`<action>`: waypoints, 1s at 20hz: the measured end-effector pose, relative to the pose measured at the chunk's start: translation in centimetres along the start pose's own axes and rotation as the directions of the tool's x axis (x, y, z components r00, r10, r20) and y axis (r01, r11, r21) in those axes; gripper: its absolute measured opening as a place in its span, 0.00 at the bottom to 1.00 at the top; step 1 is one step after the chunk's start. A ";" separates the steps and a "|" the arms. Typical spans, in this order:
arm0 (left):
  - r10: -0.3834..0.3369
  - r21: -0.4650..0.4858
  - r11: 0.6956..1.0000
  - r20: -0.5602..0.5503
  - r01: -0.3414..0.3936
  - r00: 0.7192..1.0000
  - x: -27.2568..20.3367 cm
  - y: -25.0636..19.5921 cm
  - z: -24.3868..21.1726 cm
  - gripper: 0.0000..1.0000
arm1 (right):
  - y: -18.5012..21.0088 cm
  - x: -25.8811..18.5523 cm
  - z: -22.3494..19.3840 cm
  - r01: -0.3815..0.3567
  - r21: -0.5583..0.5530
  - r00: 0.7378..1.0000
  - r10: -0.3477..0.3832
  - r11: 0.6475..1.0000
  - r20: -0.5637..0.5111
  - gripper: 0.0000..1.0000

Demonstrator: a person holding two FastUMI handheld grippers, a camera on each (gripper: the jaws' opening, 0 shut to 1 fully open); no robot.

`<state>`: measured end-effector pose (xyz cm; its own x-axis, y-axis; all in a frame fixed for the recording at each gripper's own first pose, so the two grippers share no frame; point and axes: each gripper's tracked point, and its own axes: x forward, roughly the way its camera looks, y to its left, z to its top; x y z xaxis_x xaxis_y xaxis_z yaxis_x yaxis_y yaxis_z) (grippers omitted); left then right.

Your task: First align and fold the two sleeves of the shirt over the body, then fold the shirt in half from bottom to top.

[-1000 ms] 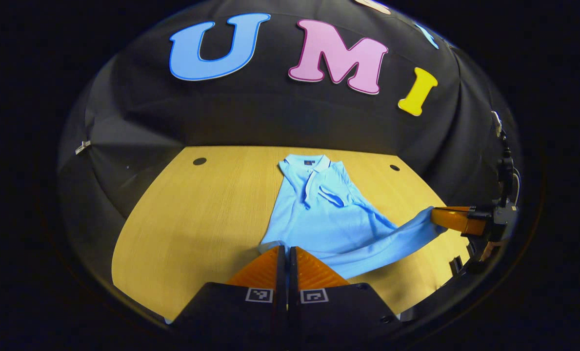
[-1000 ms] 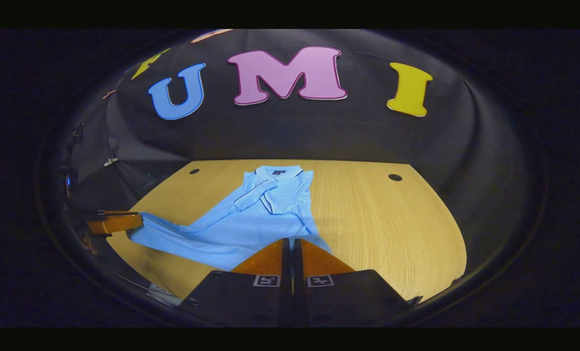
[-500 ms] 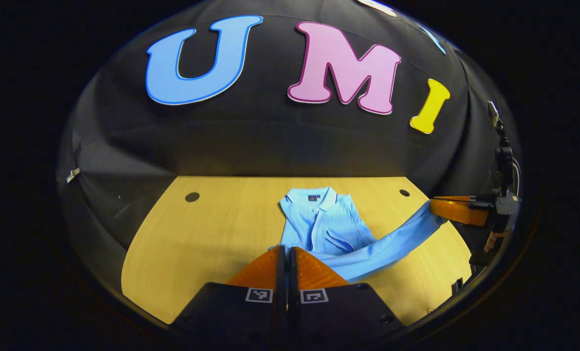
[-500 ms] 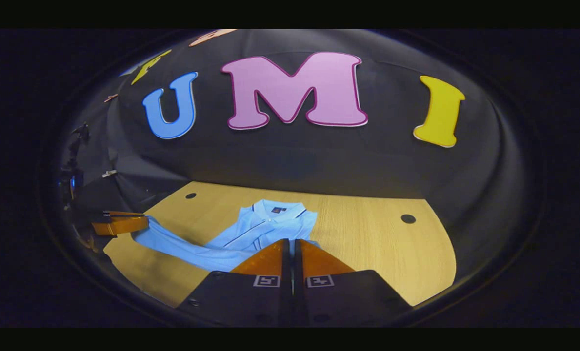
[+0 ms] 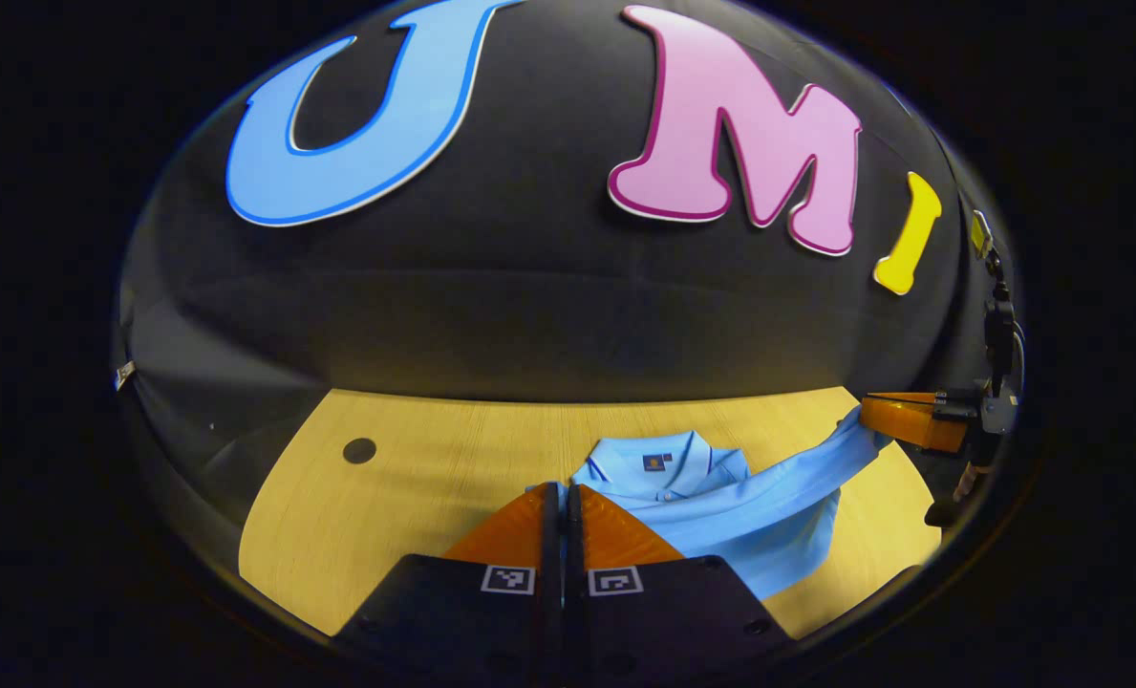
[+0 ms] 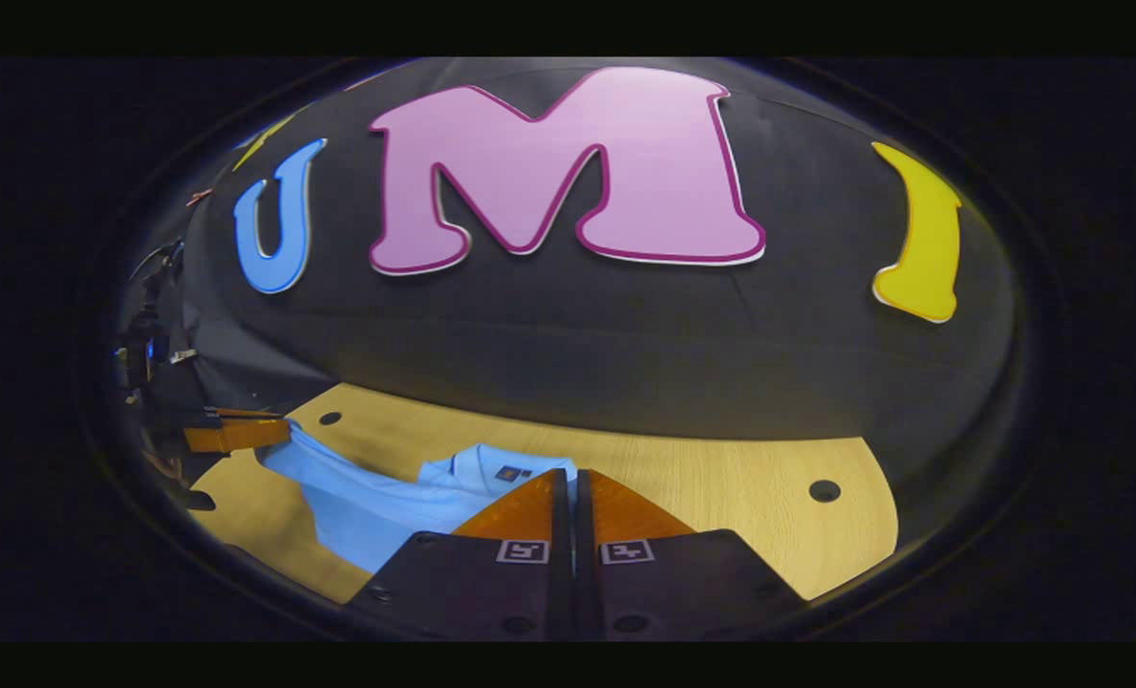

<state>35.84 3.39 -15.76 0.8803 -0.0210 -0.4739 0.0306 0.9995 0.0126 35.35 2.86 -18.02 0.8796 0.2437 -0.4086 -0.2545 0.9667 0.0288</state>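
On the pale wooden desk (image 5: 415, 478) lies the light blue polo shirt (image 5: 720, 506), collar toward the booth wall, its hem raised off the desk. Each hem corner is pinched between shut jaws: the left gripper (image 5: 561, 502) and the right gripper (image 6: 572, 487). Soft, light cloth (it sags between the two holds), so hem corners look the best grip. Only small dark holes (image 5: 359, 450) mark the desk; nothing blocks the fold.

Dim booth; the wooden table (image 5: 415, 478) is brightly lit, perhaps from overhead. Fisheye bending and darkening increase away from it.
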 end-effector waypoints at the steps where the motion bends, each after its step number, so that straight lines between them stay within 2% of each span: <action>1: 0.000 -0.005 1.000 0.002 0.000 1.000 1.8 0.3 0.3 0.06 | -0.9 1.6 0.2 0.017 -0.001 1.000 -0.017 1.000 0.008 0.00; 3: 0.006 -0.027 1.000 -0.006 -0.006 1.000 5.0 0.9 0.1 0.06 | -2.8 4.5 0.4 0.051 0.003 0.999 -0.051 0.999 0.019 0.07; 5: 0.002 0.000 1.000 0.008 -0.002 1.000 8.0 1.2 -0.2 0.06 | -4.4 6.8 -1.4 0.084 0.000 0.996 -0.084 0.996 -0.001 0.11; 7: 0.003 0.044 0.999 -0.009 -0.003 1.000 11.2 1.3 -1.3 0.06 | -5.1 8.5 -4.3 0.097 0.029 0.993 -0.095 0.995 -0.065 0.00; 9: 0.007 0.065 0.998 -0.027 -0.005 1.000 13.7 1.1 -2.4 0.06 | -5.3 9.7 -7.1 0.098 0.052 0.989 -0.091 0.994 -0.119 0.00; 11: 0.054 0.107 0.993 -0.039 -0.050 0.998 15.5 1.4 -3.7 0.06 | -5.4 10.0 -8.2 0.107 0.038 0.987 -0.101 0.994 -0.129 0.05; 12: 0.069 0.124 0.990 -0.056 -0.061 0.996 15.6 1.4 -4.3 0.07 | -5.4 9.9 -8.2 0.107 0.037 0.987 -0.102 0.994 -0.120 0.11; 13: 0.070 0.131 0.990 -0.069 -0.060 0.995 15.6 1.1 -4.7 0.17 | -5.3 9.6 -8.1 0.110 0.039 0.988 -0.105 0.993 -0.110 0.05; 14: 0.064 0.132 0.990 -0.064 -0.055 0.996 15.4 0.7 -4.6 0.33 | -5.2 9.3 -8.0 0.109 0.039 0.989 -0.105 0.993 -0.105 0.10; 15: 0.063 0.137 0.989 -0.045 -0.056 0.997 14.8 0.6 -4.1 0.50 | -5.3 8.9 -7.9 0.114 0.036 0.989 -0.109 0.993 -0.103 0.00; 16: 0.060 0.144 0.988 -0.029 -0.056 0.998 14.0 0.3 -3.5 0.67 | -5.1 8.4 -7.7 0.109 0.036 0.990 -0.105 0.993 -0.098 0.00; 17: 0.060 0.152 0.987 -0.010 -0.058 0.998 12.9 0.0 -2.9 0.83 | -4.8 8.0 -7.6 0.109 0.038 0.990 -0.105 0.993 -0.090 0.11; 18: 0.052 0.158 0.986 0.008 -0.052 0.999 12.0 -0.5 -2.4 1.00 | -4.7 7.3 -7.5 0.109 0.040 0.991 -0.106 0.993 -0.087 0.11; 19: 0.049 0.164 0.985 0.029 -0.053 0.998 10.6 -0.9 -1.8 0.99 | -4.7 6.1 -7.2 0.121 0.039 0.990 -0.117 0.992 -0.080 0.12; 20: 0.035 0.176 0.983 0.067 -0.046 0.997 8.2 -1.8 -0.9 0.99 | -4.4 4.9 -6.8 0.127 0.036 0.990 -0.125 0.991 -0.065 0.38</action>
<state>42.61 1.41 -20.48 0.9106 0.0124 -0.4132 0.0725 0.9793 0.1891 38.00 -0.71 -26.34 0.8765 0.1154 -0.4674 -0.1257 0.9920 0.0091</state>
